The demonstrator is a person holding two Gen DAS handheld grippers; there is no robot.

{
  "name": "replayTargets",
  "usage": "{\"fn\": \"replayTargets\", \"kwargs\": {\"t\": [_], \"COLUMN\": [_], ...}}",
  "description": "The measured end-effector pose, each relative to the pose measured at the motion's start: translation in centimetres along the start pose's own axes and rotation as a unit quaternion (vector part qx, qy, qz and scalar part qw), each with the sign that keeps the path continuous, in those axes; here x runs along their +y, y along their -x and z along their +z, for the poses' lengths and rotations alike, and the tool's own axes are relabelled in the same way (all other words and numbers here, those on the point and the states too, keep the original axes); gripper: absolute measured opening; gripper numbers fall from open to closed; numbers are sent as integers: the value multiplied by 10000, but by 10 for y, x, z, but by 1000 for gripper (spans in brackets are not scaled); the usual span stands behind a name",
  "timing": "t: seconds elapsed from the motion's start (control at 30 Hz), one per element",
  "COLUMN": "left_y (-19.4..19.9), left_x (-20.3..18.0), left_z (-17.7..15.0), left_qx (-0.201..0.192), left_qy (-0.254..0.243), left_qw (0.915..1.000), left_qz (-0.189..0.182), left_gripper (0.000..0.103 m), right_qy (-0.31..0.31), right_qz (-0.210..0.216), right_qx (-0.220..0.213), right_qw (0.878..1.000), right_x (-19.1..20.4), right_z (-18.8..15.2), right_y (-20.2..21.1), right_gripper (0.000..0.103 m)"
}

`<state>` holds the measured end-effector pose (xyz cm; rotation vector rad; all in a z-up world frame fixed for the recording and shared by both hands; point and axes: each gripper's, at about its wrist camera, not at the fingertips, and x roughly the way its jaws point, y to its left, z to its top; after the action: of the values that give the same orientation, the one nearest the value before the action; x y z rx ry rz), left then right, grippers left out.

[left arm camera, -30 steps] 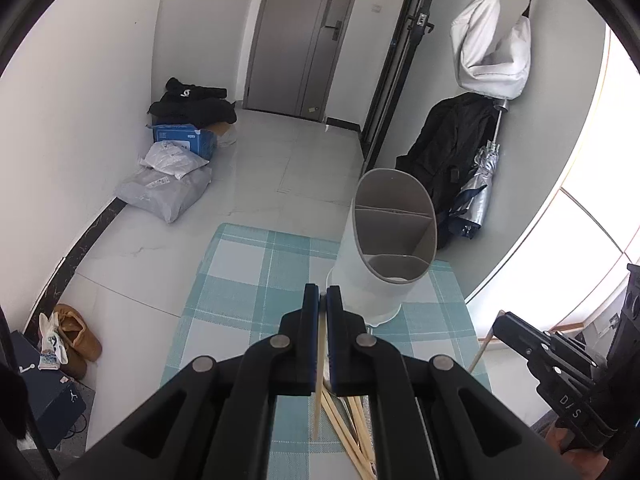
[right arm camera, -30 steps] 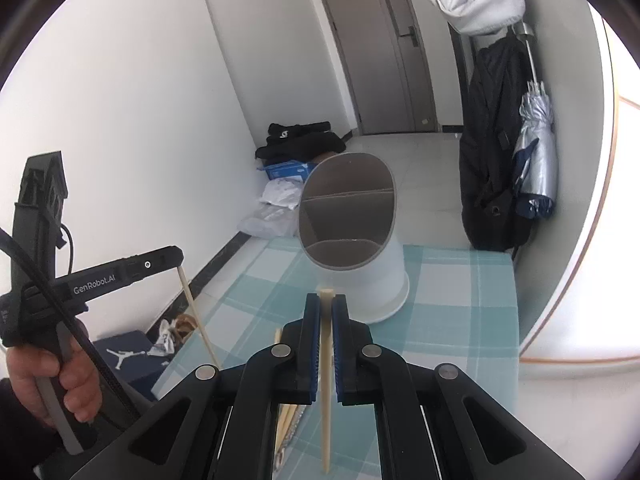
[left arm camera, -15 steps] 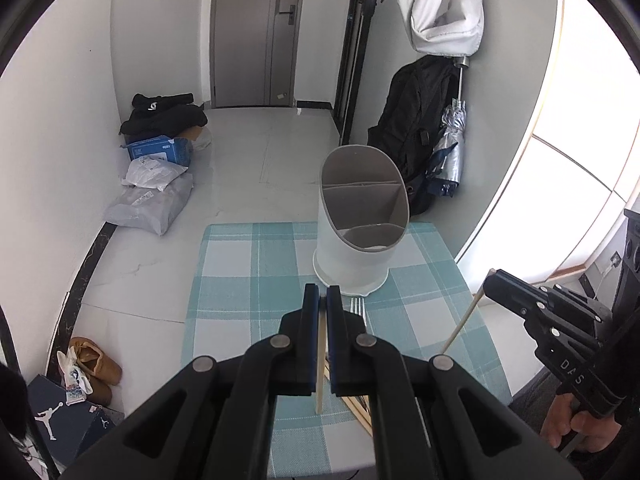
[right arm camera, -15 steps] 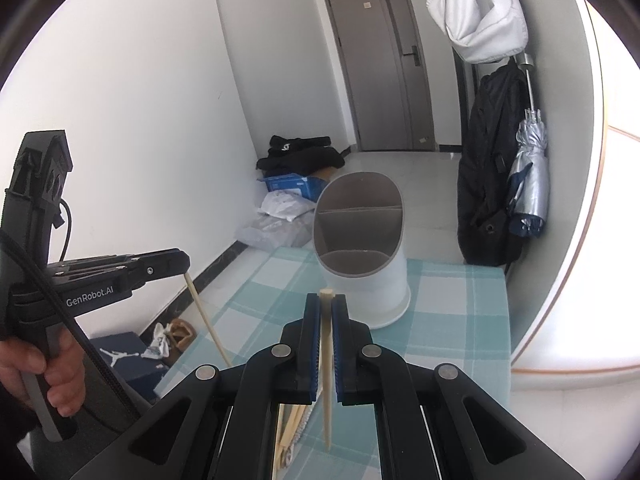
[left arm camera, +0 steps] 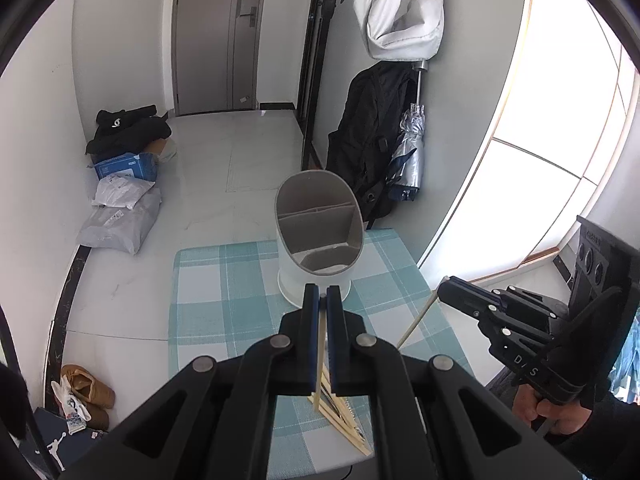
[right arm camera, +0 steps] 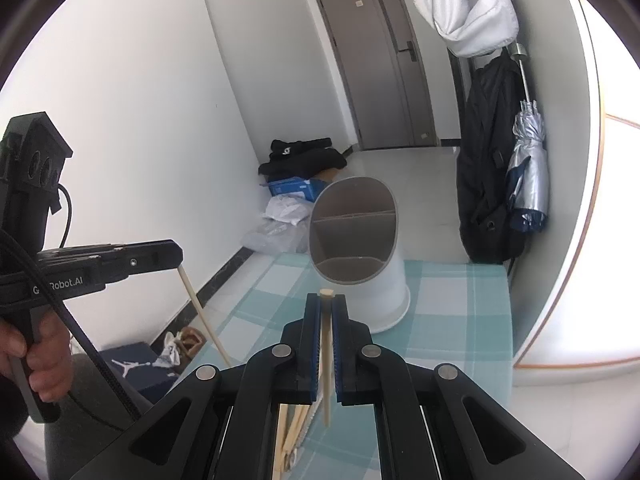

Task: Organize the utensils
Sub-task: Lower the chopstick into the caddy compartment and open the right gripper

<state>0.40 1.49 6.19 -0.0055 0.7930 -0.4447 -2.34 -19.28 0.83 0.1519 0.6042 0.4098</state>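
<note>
A white utensil holder (left arm camera: pixel 316 236) with grey inner compartments stands at the far end of the checked table; it also shows in the right wrist view (right arm camera: pixel 360 252). My left gripper (left arm camera: pixel 322 300) is shut on a wooden chopstick (left arm camera: pixel 319 360) that hangs down, held high above the table. My right gripper (right arm camera: pixel 326 300) is shut on another wooden chopstick (right arm camera: pixel 326 360), also held upright above the table. Each gripper shows in the other's view, with its chopstick (left arm camera: pixel 416 322) (right arm camera: pixel 202 312). Several more chopsticks (left arm camera: pixel 340 416) lie on the table below the grippers.
The teal checked tablecloth (left arm camera: pixel 224 280) covers a small table with floor on all sides. A black backpack (left arm camera: pixel 372 136) and a folded umbrella (left arm camera: pixel 408 156) hang by the right wall. Bags and a blue box (left arm camera: pixel 124 188) lie on the floor at left.
Both grippers have risen and drawn back from the holder with their chopsticks; the holder looks smaller and more of the table shows.
</note>
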Motion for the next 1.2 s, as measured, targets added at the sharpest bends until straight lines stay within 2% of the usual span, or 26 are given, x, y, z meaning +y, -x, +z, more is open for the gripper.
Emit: {"fn": "replayTargets", "kwargs": {"t": [0.23,0.33,0.63,0.8,0.9,1.07,1.2], "left_y": [11,14,-3,-21,-38,-59,-78], "left_x": [-5,-9,14,26,36,48,60], "left_z": [44,64,125,143,145,148,138], "left_qx": [-162,-307,-668,-767,-748,-732,-582], "left_qy": [111,24,169,118,146,124,268], "left_qw": [9990,9985,9965,9960,9963,9965,9964], "left_qz": [-402,-449,-473,-447,-392,-378,-562], "left_gripper": [1,1,1,1,1,1,1], "right_qy": [44,7,406,725,981,1304,1528], "right_qz": [38,66,90,111,101,78,118], "right_qx": [-194,-279,-765,-851,-808,-543,-229], "right_qw": [9998,9996,9962,9937,9918,9899,9879], "right_x": [-6,-10,-7,-4,-2,-5,-10], "right_z": [29,50,148,193,209,215,208], "right_y": [14,20,24,2,-19,-64,-97], "right_gripper": [5,5,5,5,5,5,5]}}
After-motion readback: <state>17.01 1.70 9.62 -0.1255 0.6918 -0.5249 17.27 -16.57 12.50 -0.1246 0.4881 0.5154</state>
